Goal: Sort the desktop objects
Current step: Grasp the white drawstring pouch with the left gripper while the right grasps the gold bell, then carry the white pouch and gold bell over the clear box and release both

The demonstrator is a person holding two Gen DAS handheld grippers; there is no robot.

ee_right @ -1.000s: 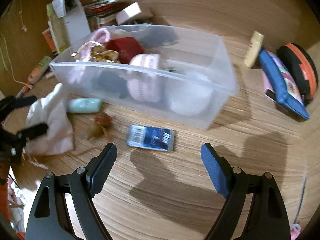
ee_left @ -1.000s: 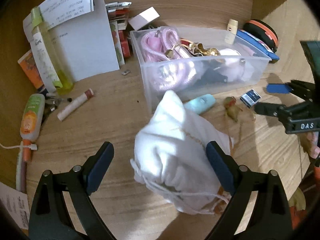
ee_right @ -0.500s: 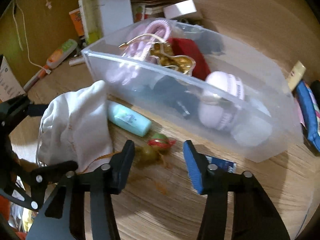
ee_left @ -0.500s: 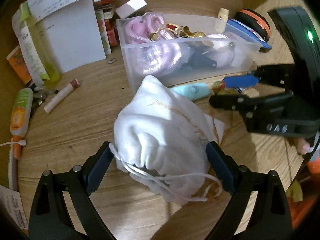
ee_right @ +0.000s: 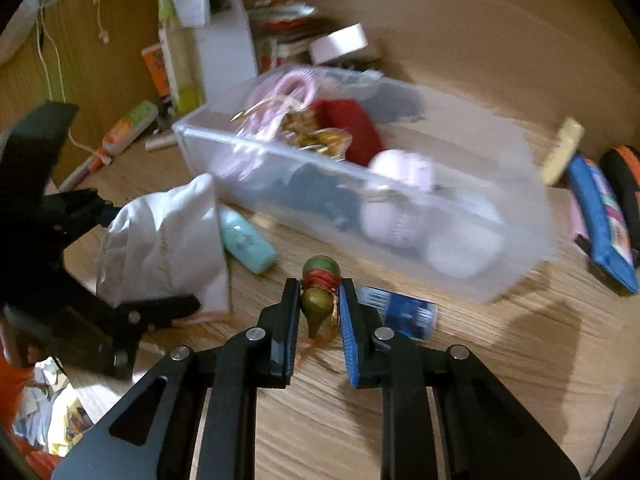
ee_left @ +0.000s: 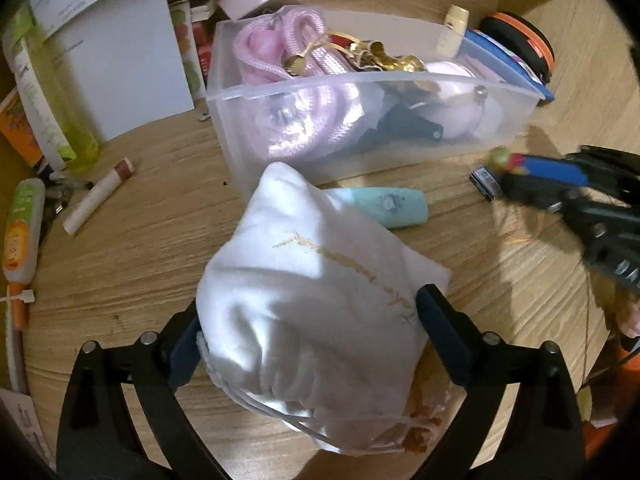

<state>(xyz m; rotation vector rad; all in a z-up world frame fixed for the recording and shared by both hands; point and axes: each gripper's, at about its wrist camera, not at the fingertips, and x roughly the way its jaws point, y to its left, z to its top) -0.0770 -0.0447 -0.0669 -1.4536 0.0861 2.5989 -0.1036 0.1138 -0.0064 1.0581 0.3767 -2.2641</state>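
Note:
A white drawstring pouch (ee_left: pixel 312 280) lies on the wooden desk, deep between the fingers of my left gripper (ee_left: pixel 312 336). That gripper stands open and straddles the pouch, which covers part of the left finger. In the right wrist view the pouch (ee_right: pixel 168 240) and the left gripper (ee_right: pixel 156 256) sit at the left. My right gripper (ee_right: pixel 320 292) is closing its jaws, and the pads press on a small green-and-olive gourd charm (ee_right: pixel 320 270) wound with red thread. From the left wrist view, the right gripper (ee_left: pixel 510 174) holds the charm (ee_left: pixel 500 158) in front of the clear bin (ee_left: pixel 360 80).
The clear bin (ee_right: pixel 280 148) holds pink cord, gold trinkets, a red item and white round things. Beside it lie a teal tube (ee_left: pixel 384 206), a blue packet (ee_right: pixel 400 312), a lip balm (ee_left: pixel 100 196) and an orange-green tube (ee_left: pixel 22 232). A white box (ee_left: pixel 120 60) stands behind; a blue pouch (ee_right: pixel 600 220) lies right.
My right gripper swung left from the blue packet to the gourd charm and shut on it. My left gripper moved forward, so the pouch now sits deeper between its fingers.

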